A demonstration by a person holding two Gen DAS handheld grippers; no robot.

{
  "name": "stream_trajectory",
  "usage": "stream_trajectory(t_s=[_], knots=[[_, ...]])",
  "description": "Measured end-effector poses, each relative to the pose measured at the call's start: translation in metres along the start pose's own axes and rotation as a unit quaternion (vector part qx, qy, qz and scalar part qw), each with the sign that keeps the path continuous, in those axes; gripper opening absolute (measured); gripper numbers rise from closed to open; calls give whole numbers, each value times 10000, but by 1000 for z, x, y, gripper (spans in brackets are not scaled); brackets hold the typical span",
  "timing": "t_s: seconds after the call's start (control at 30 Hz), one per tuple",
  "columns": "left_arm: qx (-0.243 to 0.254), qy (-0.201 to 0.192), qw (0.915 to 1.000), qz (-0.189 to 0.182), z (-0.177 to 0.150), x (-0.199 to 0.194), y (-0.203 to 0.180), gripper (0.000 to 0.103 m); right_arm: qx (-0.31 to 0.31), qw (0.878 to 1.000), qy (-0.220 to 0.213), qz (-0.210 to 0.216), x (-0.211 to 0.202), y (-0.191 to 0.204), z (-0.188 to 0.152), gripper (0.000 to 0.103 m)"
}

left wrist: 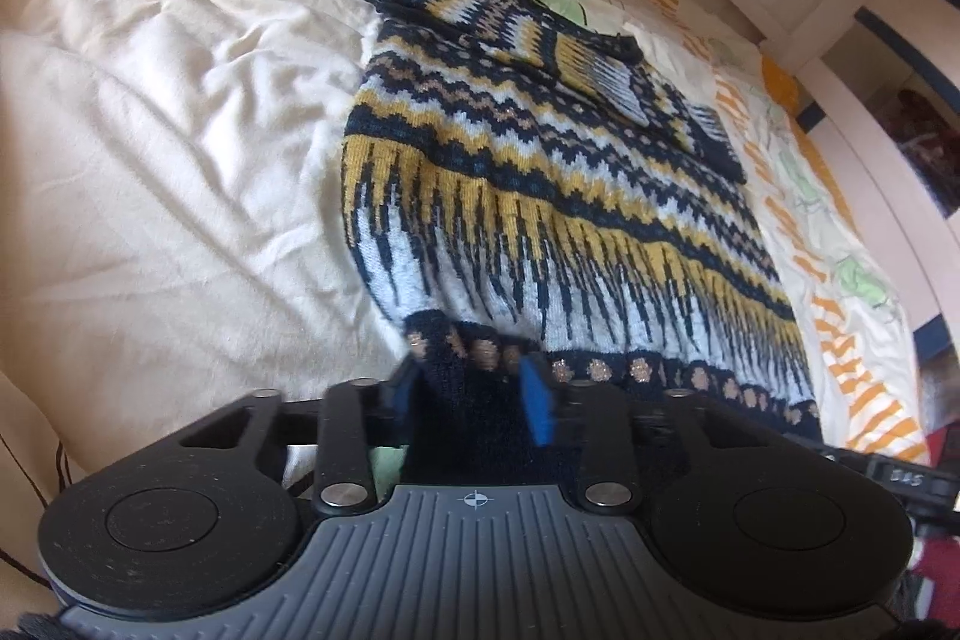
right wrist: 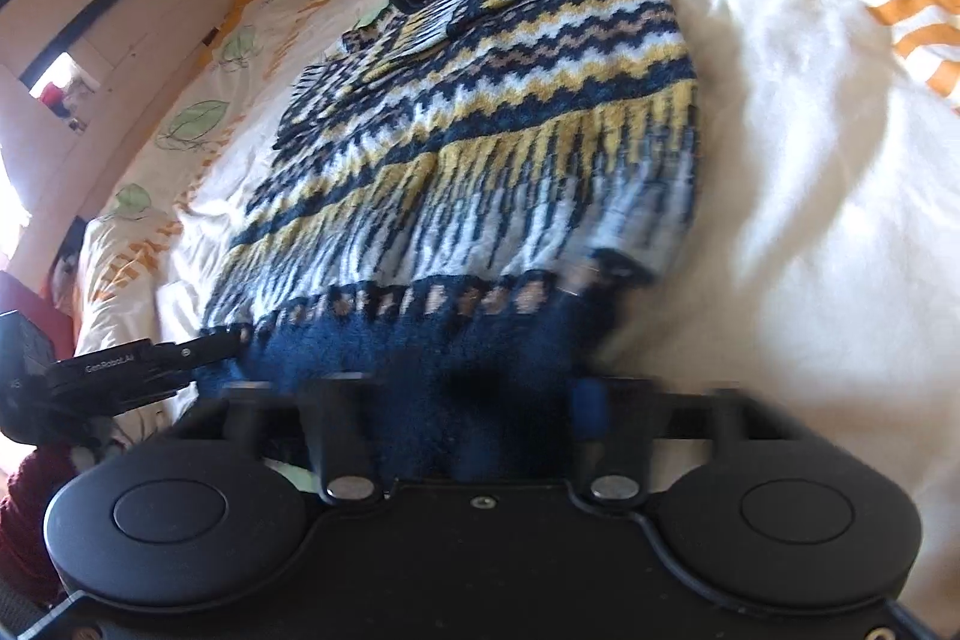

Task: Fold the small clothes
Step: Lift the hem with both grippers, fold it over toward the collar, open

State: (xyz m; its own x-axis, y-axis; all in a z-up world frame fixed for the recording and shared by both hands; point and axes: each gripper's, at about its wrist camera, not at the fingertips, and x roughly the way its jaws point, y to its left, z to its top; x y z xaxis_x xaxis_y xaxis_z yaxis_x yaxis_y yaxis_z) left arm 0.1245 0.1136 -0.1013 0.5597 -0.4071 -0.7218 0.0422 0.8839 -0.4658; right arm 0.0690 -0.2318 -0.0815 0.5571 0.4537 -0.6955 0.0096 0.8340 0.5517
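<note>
A navy, mustard and white zigzag-patterned knitted sweater (left wrist: 540, 172) lies flat on a cream duvet with orange stripes (left wrist: 168, 112), stretching away ahead of both tools. The left gripper (left wrist: 474, 388) pinches its dark hem between blue pads; the right gripper (right wrist: 480, 400) clamps the same hem further along.

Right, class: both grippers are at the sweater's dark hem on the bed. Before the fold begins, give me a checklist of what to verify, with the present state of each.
1. Left gripper has the hem of the sweater between its jaws: ok.
2. Right gripper closed on the hem: ok, though that view is blurred.
3. Sleeves already folded in over the body: ok.
4. Sweater lies flat on the bedspread: ok.
5. Both layers of the hem caught: cannot tell.
6. Grips sit at matching corners: cannot tell.
</note>
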Motion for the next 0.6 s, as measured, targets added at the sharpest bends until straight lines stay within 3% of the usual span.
stream_trajectory(t_s=[0.03, 0.13, 0.33, 0.6], knots=[[-40, -31, 10000, -58, 0, -1, 1, 14, 81, 10000, -43, 38, -1, -3, 0, 29], [-75, -233, 9995, -180, 1, -8, -1, 11, 312, 9990, -213, 236, -7, -9, 3, 24], [-125, -698, 9966, -414, 12, -25, -9, 10, 603, 9924, -829, 678, -23, -12, 18, 22], [39, -1308, 9889, -704, 70, -36, -28, 10, 411, 9825, -1463, 1074, -23, -1, 83, 22]])
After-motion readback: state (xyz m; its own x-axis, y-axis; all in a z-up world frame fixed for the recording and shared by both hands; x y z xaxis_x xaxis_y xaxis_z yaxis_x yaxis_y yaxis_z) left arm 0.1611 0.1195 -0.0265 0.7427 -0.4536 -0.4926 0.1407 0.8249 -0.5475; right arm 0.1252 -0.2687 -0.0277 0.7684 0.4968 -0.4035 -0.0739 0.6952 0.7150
